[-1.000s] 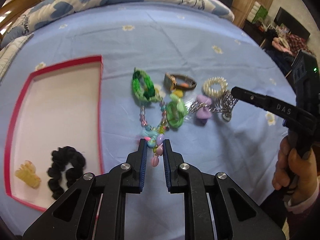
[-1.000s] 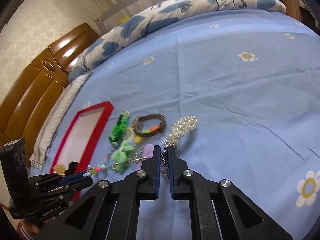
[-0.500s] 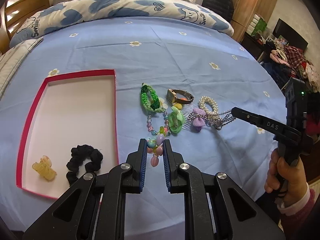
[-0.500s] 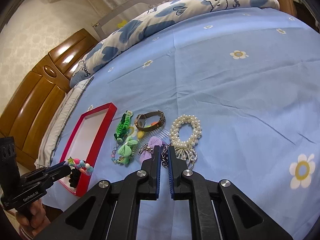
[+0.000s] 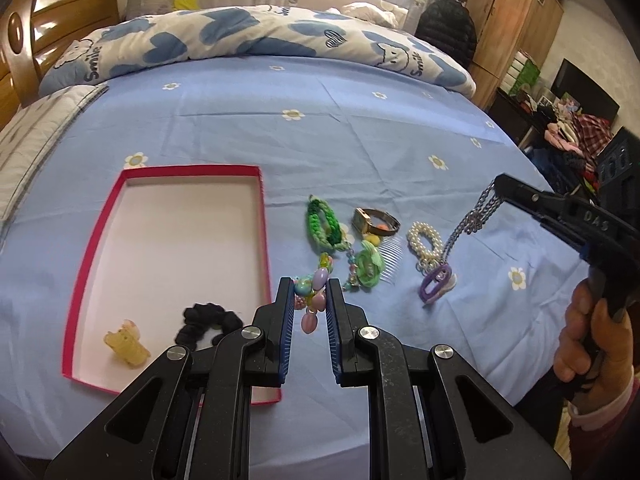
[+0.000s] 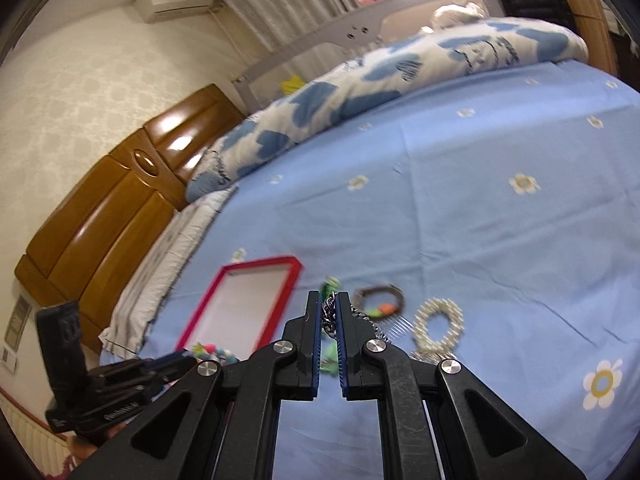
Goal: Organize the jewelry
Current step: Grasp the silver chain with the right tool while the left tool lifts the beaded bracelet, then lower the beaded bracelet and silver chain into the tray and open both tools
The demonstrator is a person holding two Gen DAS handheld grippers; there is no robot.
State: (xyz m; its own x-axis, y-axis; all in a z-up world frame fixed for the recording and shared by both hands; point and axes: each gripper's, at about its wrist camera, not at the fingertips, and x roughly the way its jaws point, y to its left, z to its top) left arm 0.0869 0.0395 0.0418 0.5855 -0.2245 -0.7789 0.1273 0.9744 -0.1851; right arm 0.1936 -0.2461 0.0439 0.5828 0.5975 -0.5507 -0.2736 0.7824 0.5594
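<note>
The red-rimmed tray (image 5: pixel 264 216) lies at about ten o'clock from the left gripper (image 5: pixel 308 296), its long axis running away from the camera, and this hand is much the nearer. Its jaws are clamped on the beaded bracelet (image 5: pixel 310 294), which hangs just beside the tray's right rim. The right gripper (image 6: pixel 329 312) is pinched on a silver chain (image 5: pixel 472 220), whose purple clip (image 5: pixel 434 286) dangles near the sheet at four o'clock of the pearl bracelet (image 5: pixel 425 240).

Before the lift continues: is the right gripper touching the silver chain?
Touching. The left wrist view shows the silver chain hanging from the closed tip of the right gripper.
</note>
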